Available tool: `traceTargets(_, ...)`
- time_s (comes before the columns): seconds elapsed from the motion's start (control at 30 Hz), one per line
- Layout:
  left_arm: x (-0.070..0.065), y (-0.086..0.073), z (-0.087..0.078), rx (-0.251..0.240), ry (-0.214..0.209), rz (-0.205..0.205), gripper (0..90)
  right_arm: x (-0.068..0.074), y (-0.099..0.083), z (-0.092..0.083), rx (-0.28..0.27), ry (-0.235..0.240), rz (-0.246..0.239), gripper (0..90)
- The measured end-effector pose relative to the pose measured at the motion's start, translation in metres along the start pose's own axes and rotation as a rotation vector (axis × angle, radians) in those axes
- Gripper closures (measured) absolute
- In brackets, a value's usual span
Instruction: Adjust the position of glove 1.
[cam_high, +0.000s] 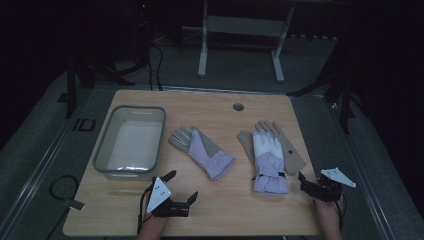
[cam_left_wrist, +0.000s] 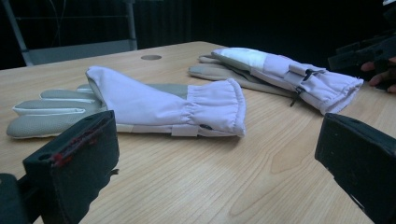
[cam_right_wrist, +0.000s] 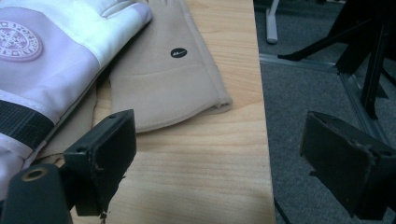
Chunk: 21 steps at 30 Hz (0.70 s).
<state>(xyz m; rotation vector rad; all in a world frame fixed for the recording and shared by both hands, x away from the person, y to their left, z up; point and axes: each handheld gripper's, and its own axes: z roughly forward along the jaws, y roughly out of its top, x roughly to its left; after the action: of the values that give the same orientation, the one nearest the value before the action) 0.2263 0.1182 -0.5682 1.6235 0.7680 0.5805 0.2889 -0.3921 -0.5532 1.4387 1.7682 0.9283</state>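
Dim room, wooden worktop (cam_high: 220, 210): both my fingers, left (cam_high: 181, 187) and right (cam_high: 309, 181), stood wide open, empty, at its near edge. Lilac glove (cam_high: 204, 151) lay mid-worktop; reaching it seemed next.

Legible: "ID" in pale letters on the dark grey floor panel (cam_high: 83, 124) left of the table. Round lilac badge (cam_right_wrist: 18, 44) on the lilac-and-white padded glove: ring lettering, unreadable. Small black oval label (cam_right_wrist: 178, 53) on the beige suede glove: script too small to read

Wooden table (cam_high: 225, 210) – grey bin (cam_high: 105, 150), 2 lilac gloves (cam_high: 205, 150), beige glove (cam_high: 292, 155) on it
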Motion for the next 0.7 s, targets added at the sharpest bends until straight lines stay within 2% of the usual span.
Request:
traceTargets(0.13,0.001,0.0,0.0,0.001,-0.004,-0.007,0.0,-0.002,0.001,-0.001,0.016,0.023,0.025,10.7)
traceTargets(0.23,0.0,0.0,0.0,0.004,-0.008,-0.004,0.0,-0.006,0.007,-0.003,0.059,0.087,0.069,15.0)
traceTargets(0.27,0.0,0.0,0.0,0.003,-0.011,-0.002,0.0,-0.006,0.007,-0.003,0.059,0.087,0.069,15.0)
traceTargets(0.3,0.0,0.0,0.0,0.003,-0.01,0.0,0.0,-0.01,0.011,-0.002,0.095,0.157,0.09,13.4)
traceTargets(0.33,0.0,0.0,0.0,0.002,-0.011,0.0,0.0,-0.011,0.014,-0.002,0.103,0.182,0.103,14.3)
traceTargets(0.43,0.001,0.0,0.0,0.0,-0.013,0.0,0.0,-0.006,0.02,-0.005,0.082,0.143,0.061,13.4)
traceTargets(0.53,0.001,0.0,0.0,0.0,-0.015,-0.003,0.0,-0.003,0.031,-0.008,0.077,0.136,0.064,14.0)
traceTargets(0.63,0.001,0.0,0.0,-0.002,-0.013,-0.004,0.0,0.0,0.04,-0.008,0.091,0.159,0.07,13.2)
traceTargets(0.7,0.001,0.0,0.0,-0.002,-0.014,-0.004,0.0,0.002,0.047,-0.01,0.076,0.201,0.075,12.5)
